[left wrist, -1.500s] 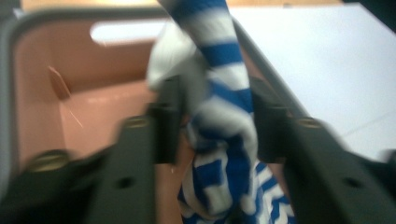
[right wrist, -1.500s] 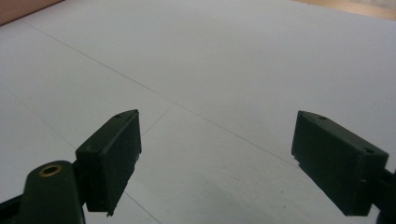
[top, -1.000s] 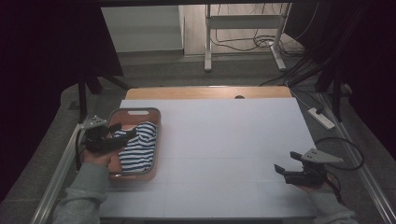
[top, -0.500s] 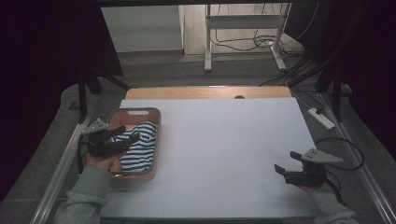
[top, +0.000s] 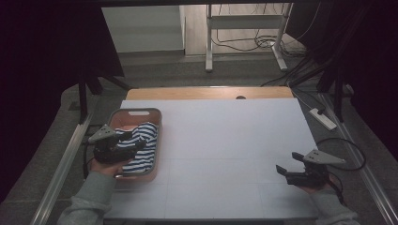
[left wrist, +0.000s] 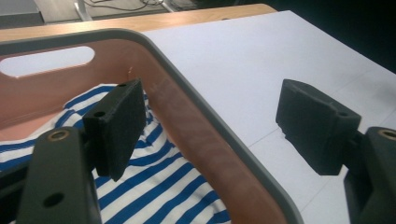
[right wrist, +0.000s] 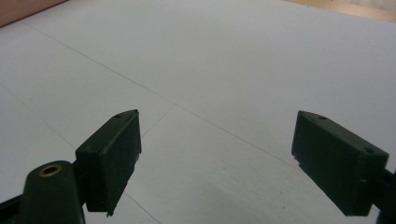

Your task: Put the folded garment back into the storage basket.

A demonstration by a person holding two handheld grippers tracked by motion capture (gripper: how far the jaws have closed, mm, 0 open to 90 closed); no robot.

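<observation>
The striped shirt [top: 141, 149], blue and white, lies crumpled in the pinkish basket [top: 157, 140] at the left side of the white surface [top: 225, 140]. The left gripper [top: 136, 145] hovers over the basket's near part, jaws wide apart and holding nothing; in the left gripper view one jaw hangs above the shirt [left wrist: 154, 186], the other outside the basket's grey rim [left wrist: 224, 135]. Well apart, near the right front, the right gripper [top: 280, 169] hovers over bare surface [right wrist: 224, 70], jaws open and empty.
</observation>
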